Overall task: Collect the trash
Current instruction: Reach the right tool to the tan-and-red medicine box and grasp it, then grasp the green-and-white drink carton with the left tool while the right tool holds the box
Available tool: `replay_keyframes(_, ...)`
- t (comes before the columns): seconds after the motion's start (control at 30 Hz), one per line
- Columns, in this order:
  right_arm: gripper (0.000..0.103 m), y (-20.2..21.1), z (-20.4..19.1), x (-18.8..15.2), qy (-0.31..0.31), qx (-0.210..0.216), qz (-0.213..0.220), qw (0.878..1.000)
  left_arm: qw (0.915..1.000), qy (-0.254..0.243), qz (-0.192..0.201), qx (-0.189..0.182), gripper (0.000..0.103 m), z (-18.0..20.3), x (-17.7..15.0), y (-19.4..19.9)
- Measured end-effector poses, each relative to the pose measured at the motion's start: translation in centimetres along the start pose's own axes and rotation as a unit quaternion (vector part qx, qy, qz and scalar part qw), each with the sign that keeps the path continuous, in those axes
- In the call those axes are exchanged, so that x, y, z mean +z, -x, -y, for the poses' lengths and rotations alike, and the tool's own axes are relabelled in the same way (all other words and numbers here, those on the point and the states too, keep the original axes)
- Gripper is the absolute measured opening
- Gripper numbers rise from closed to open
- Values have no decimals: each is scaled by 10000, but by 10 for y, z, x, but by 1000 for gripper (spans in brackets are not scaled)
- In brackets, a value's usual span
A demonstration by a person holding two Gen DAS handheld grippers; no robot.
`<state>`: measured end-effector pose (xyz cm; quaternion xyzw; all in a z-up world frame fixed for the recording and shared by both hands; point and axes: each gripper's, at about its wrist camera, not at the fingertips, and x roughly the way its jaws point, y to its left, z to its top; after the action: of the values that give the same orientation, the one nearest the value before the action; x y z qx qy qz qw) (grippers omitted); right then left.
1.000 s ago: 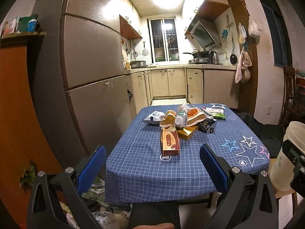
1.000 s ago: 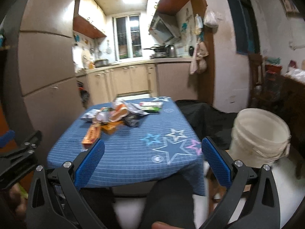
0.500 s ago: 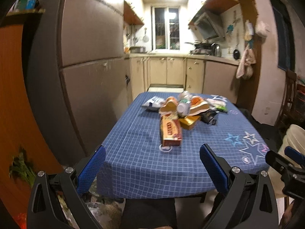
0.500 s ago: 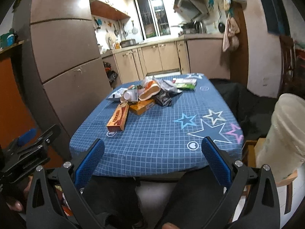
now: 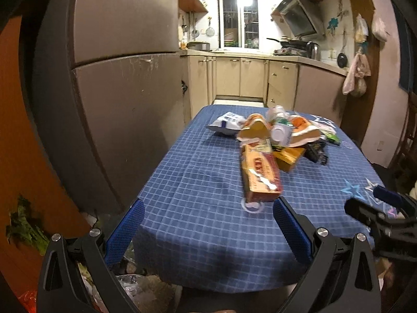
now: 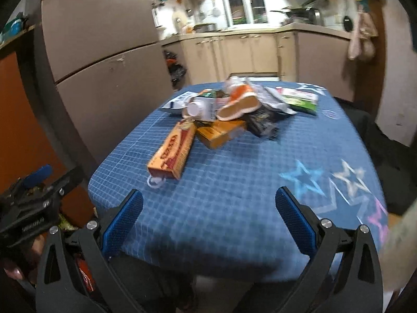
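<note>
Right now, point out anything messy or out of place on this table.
A heap of packaging litters the far half of the table: a long orange box lying flat nearest the grippers, a yellow box, a tipped white bottle and crumpled wrappers. Both grippers are open and empty.

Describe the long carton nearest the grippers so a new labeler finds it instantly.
Start at the table with the blue checked cloth, then find the trash heap on its far half. The long red-and-yellow carton sticks out of that heap toward the near edge, lying flat. It is the longest box and the closest piece, its near end by a white ring mark, unlike the short yellow box beside it.
</note>
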<state>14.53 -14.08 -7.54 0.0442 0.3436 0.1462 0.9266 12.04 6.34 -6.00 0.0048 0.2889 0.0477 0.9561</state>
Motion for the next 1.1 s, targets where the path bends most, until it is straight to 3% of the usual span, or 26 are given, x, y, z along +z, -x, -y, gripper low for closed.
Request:
replay_keyframes(0.3,92,-100,-24,38,-207,728,-745,9943,9953,656,-471,537,98,-53,5,-54)
replay_keyframes(0.5,91,-150,-49,42,-177,576,-1136,9917,9936,762,-585,588,98,-68,2,-72)
replay_keyframes(0.6,84,-164,-62,41,131,243,-1095,9936,9933,762,-681,538,98,-69,0,-80)
replay_keyframes(0.67,68,-168,-72,39,464,-136,-1012,9937,9932,753,-736,504,98,-69,-1,-84)
replay_keyframes(0.77,60,-163,-65,35,419,-22,-882,9952,9931,764,-757,472,98,-71,-2,-87)
replay_keyframes(0.97,56,-136,-44,17,340,293,-916,9948,9939,733,-715,412,98,-66,2,-88)
replay_keyframes(1.1,56,-93,-26,0,464,326,-787,9953,9962,525,-644,272,98,-54,8,-88)
